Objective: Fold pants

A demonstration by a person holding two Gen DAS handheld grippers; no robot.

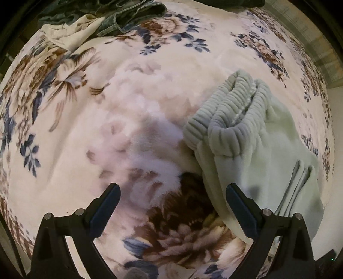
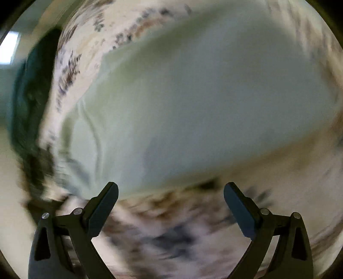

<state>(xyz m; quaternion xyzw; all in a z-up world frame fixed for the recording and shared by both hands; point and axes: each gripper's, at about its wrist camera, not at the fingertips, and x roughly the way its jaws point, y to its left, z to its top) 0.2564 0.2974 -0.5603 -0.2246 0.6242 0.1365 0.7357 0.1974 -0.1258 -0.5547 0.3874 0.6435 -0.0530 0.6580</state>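
Pale green fleece pants (image 1: 257,150) lie folded on a floral blanket (image 1: 85,118), their ribbed cuffs (image 1: 225,115) stacked toward the middle of the left wrist view. My left gripper (image 1: 172,191) hangs open over the blanket, its right finger (image 1: 240,206) above the pants' edge, with nothing between the jaws. In the blurred right wrist view the same pants (image 2: 203,96) fill the centre. My right gripper (image 2: 171,190) stands open just in front of their near edge and holds nothing.
A pile of dark green and cream clothes (image 1: 103,19) lies at the blanket's far left edge. A dark garment (image 2: 32,103) shows at the left of the right wrist view. The bed's edge (image 1: 317,49) runs along the upper right.
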